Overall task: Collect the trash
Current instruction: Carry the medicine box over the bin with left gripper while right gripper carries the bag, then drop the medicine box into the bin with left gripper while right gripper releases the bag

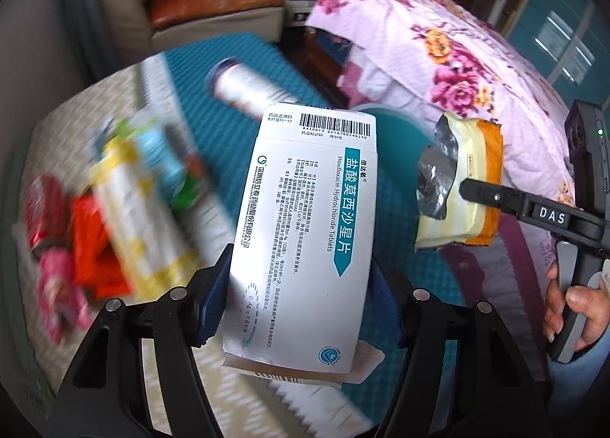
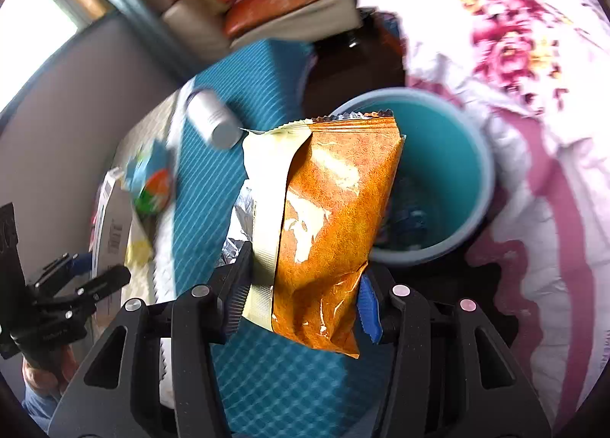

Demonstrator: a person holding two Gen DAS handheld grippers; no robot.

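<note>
clamped between the blue pads of the left gripper (image 1: 301,308), nearest the left wrist camera, a white medicine box (image 1: 305,232) stands on end, barcode at its far edge; the jaws press both its sides. right of it the right gripper (image 1: 463,186) grips an orange and cream snack wrapper (image 1: 461,186) with torn silver foil showing, a hand (image 1: 572,308) on its handle.

from the right wrist, the same snack wrapper (image 2: 328,224) is pinched in the right gripper (image 2: 301,304), jaws shut on its lower part, and hangs in front of a teal bucket (image 2: 472,156) on the floor (something dark lies at its bottom, too blurred to name). a flowered quilt (image 2: 533,95) crowds the bucket's right and far side.

left of the box, blurred wrappers (image 1: 114,217) and a red can (image 1: 45,217) lie heaped, and a white canister (image 1: 248,89) lies on its side on the blue mat (image 1: 213,125) farther off.
</note>
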